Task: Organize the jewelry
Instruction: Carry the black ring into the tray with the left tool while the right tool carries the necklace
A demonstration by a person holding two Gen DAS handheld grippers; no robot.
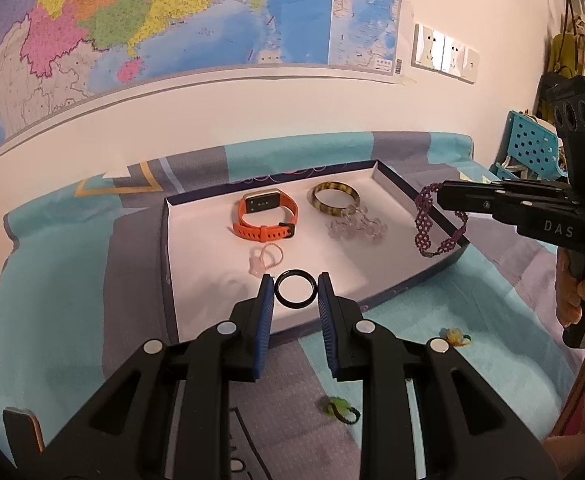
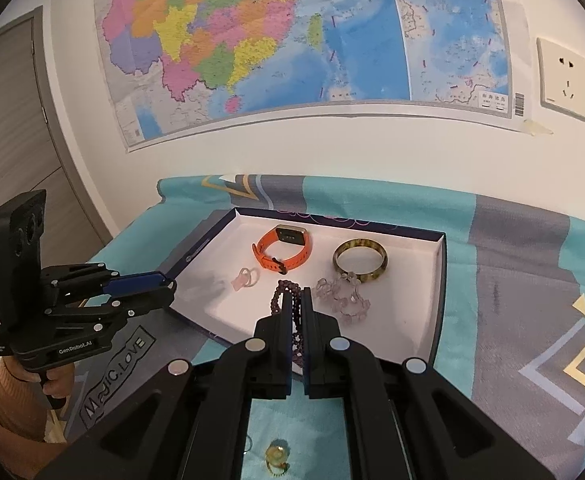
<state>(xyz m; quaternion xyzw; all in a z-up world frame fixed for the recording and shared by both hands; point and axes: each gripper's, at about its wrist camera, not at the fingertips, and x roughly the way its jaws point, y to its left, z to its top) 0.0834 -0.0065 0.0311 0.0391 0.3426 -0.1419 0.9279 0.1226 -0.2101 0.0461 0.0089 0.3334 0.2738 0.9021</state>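
Jewelry tray (image 1: 196, 240) with orange watch (image 1: 266, 216); left gripper (image 1: 294, 286) pinching black ring (image 1: 295, 286), right gripper (image 2: 297, 300) purple bracelet (image 1: 426, 220).

One tray (image 1: 412, 190), one watch (image 1: 266, 220), four bracelets (image 1: 334, 199).

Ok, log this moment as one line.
left gripper: holds black ring | right gripper: shut on purple bracelet | tray: watch, bangle

Wall map (image 2: 292, 40), wall sockets (image 2: 564, 78), patterned bedspread (image 2: 512, 280), blue perforated chair (image 1: 532, 146)
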